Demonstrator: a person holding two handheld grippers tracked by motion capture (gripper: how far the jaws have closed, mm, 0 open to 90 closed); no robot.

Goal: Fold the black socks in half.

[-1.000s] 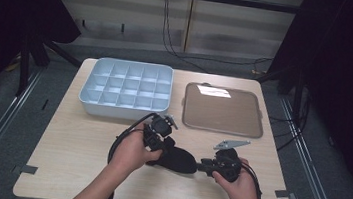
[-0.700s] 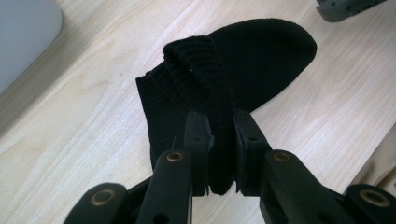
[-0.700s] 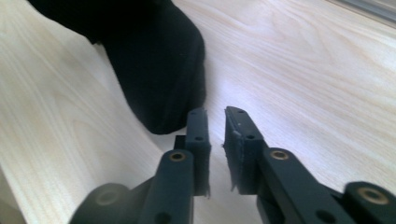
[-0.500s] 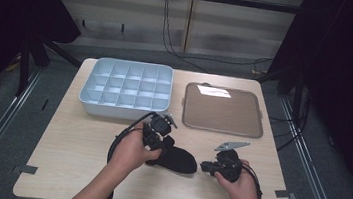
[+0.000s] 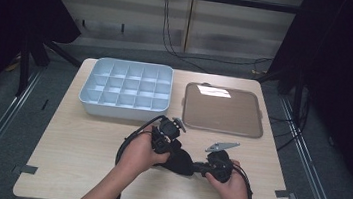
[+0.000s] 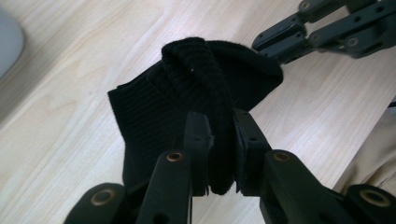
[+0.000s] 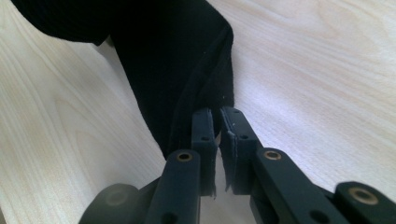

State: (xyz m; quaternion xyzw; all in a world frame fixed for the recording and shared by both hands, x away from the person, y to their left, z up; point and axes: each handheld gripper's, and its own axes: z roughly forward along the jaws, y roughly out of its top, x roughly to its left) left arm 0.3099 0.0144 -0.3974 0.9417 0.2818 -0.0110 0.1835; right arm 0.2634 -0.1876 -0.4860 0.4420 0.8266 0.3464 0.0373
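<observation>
A black ribbed knit cloth (image 5: pixel 181 162) lies bunched on the wooden table (image 5: pixel 82 159) between my two hands. My left gripper (image 5: pixel 172 152) comes at it from the left and is shut on a raised fold of the cloth (image 6: pixel 187 84); in the left gripper view the pads of that gripper (image 6: pixel 219 123) pinch the fold. My right gripper (image 5: pixel 199 168) comes from the right. Its jaws have just been closing, and the right gripper (image 7: pixel 218 116) now pinches the thin edge of the cloth (image 7: pixel 173 60). The right gripper's fingers (image 6: pixel 280 39) reach the cloth's far end.
A pale blue tray (image 5: pixel 123 108) with several compartments stands at the back left of the table. A flat brown tray (image 5: pixel 223 110) lies at the back right. Cables loop from both grippers near the table's front edge.
The right gripper's jaws have come together on the end of the cloth. Both hands have stayed almost where they were.
</observation>
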